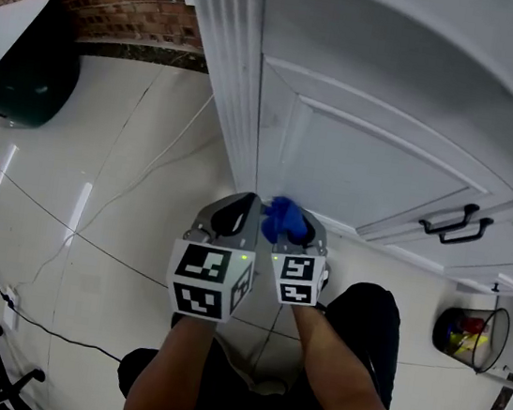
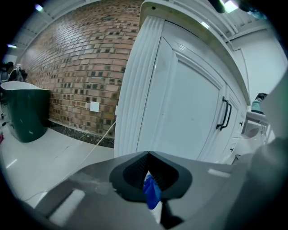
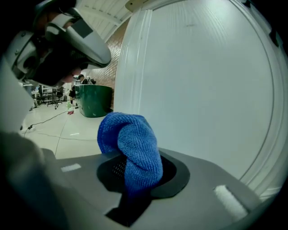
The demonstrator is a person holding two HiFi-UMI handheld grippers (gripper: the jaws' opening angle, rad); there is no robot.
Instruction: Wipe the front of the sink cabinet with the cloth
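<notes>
The white sink cabinet (image 1: 367, 158) fills the upper right of the head view, and its door panel stands right in front of both grippers. My right gripper (image 1: 293, 231) is shut on a blue cloth (image 1: 285, 217), which bulges out of its jaws (image 3: 132, 148) a short way from the cabinet front (image 3: 211, 81); whether they touch I cannot tell. Close beside it on the left, my left gripper (image 1: 235, 208) is shut, with a thin blue sliver of cloth (image 2: 152, 191) pinched in the slit between its pads. It points at the cabinet's fluted corner post (image 2: 135, 90).
Two black handles (image 1: 460, 224) sit on the doors further right. A dark green bin (image 1: 27, 82) stands by the brick wall (image 1: 124, 1) to the left. A wire wastebasket (image 1: 475, 336) stands at the right. Black cables (image 1: 4, 249) run over the pale tiled floor.
</notes>
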